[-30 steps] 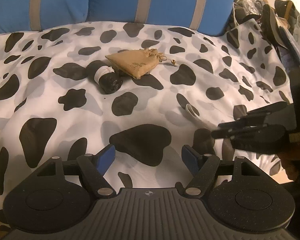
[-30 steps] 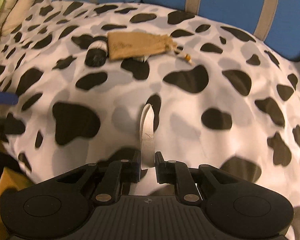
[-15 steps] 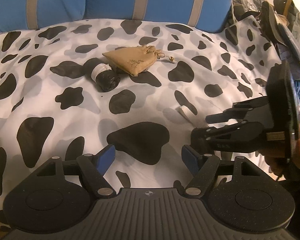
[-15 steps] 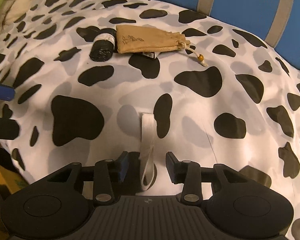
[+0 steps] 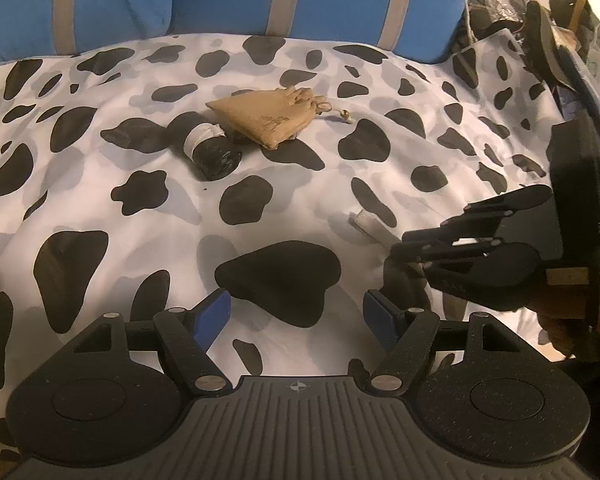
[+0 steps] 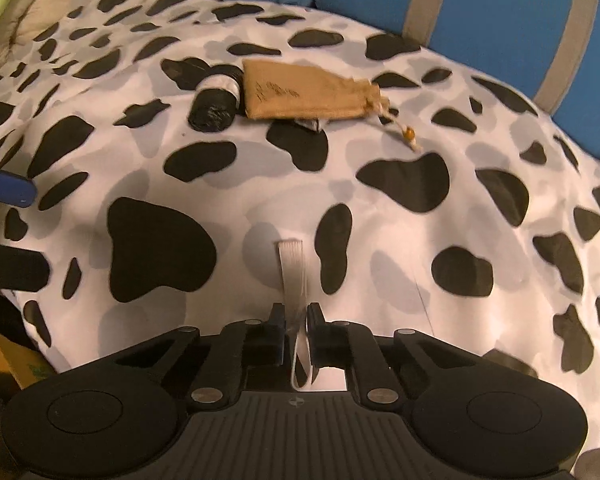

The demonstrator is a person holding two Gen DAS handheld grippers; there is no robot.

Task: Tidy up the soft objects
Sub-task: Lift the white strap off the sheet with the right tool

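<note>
The right gripper has its fingers pinched on the near end of a white fabric strap, which runs away from the jaws across the cow-print duvet, its far end lying flat on the cloth. The strap looks light, thin and limp, so it should drape and fold under its own weight rather than hold a shape; a grip on the very end, as here, lets the rest trail, and a hold nearer the middle would likely keep it from dragging. Further back on the duvet, well apart from the strap, a tan drawstring pouch rests against a dark rolled bundle. The left gripper hovers low over the duvet with its blue pads spread wide and nothing between them. Half a second ago the right jaws stood apart on either side of the strap's looped end; now they have closed on it, and the strap has pulled straighter. The left gripper has hardly shifted
</note>
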